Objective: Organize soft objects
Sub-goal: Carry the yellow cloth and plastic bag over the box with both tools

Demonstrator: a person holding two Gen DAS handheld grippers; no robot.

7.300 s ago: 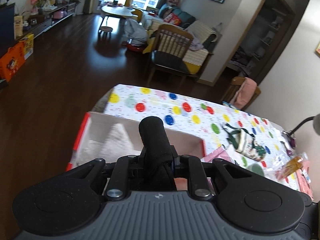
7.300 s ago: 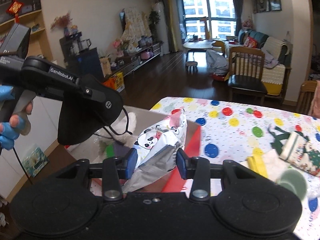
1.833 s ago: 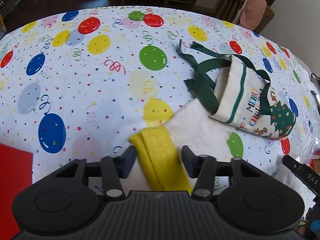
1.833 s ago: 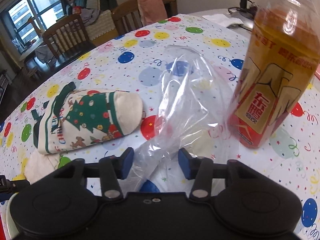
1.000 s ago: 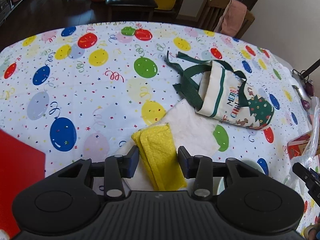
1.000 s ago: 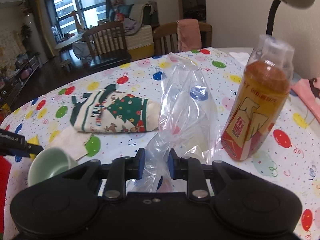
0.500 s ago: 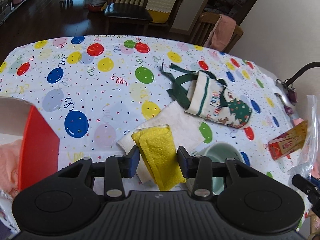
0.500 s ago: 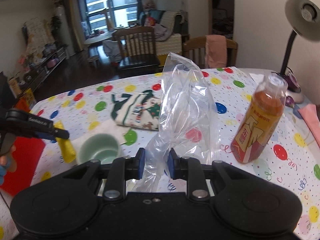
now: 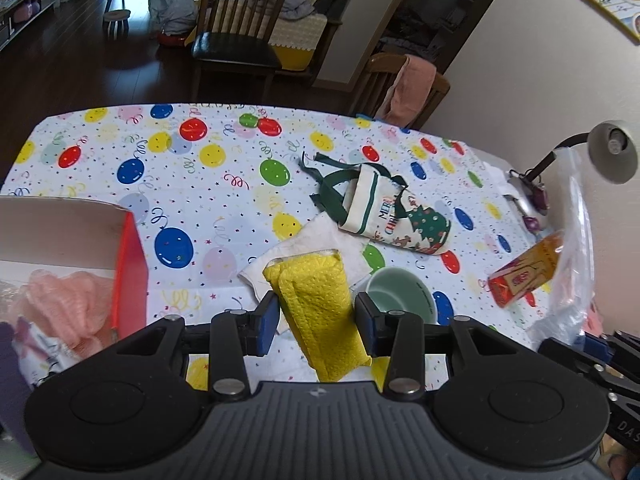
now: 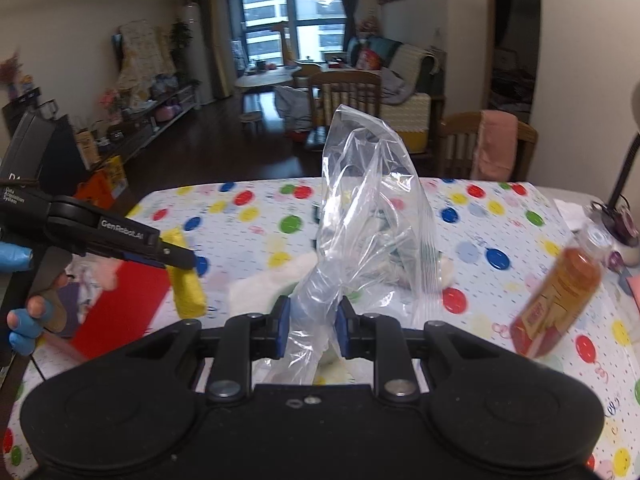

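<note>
1. The left hand-held gripper (image 9: 316, 318) is clamped on a folded yellow cloth (image 9: 318, 312), which is held clear above the worktop (image 9: 224, 200). The right hand-held gripper (image 10: 308, 328) pinches the bunched neck of a clear plastic bag (image 10: 368, 216), and the bag stands up in front of it, off the surface.

2. Judged from this, the task is partly done. The red-sided box (image 9: 130, 268), to the left of and below the left hand-held gripper, already holds a pink knitted piece (image 9: 68, 304) and other soft items. The two items in hand appear to be headed there but are not yet in.

3. Just ahead of the left hand-held gripper, a white cloth (image 9: 320, 244) lies flat, and beyond it lies the Christmas tote (image 9: 396, 216) with its green straps spread out. Both probably still need sorting.

4. A green bowl (image 9: 400, 300) sits just right of the yellow cloth, touching the white cloth's edge. An orange drink bottle (image 10: 556, 296) stands to the right of the right hand-held gripper, near the bag. Both are hard items that could be knocked.

5. The path leftward from the left hand-held gripper to the box looks open. The box's near wall is the edge the cloth must clear.

6. In the right wrist view the left hand-held gripper lies between the bag and the box, so the two could crowd each other. A desk lamp (image 9: 608, 152) and the wall close off the far right.
</note>
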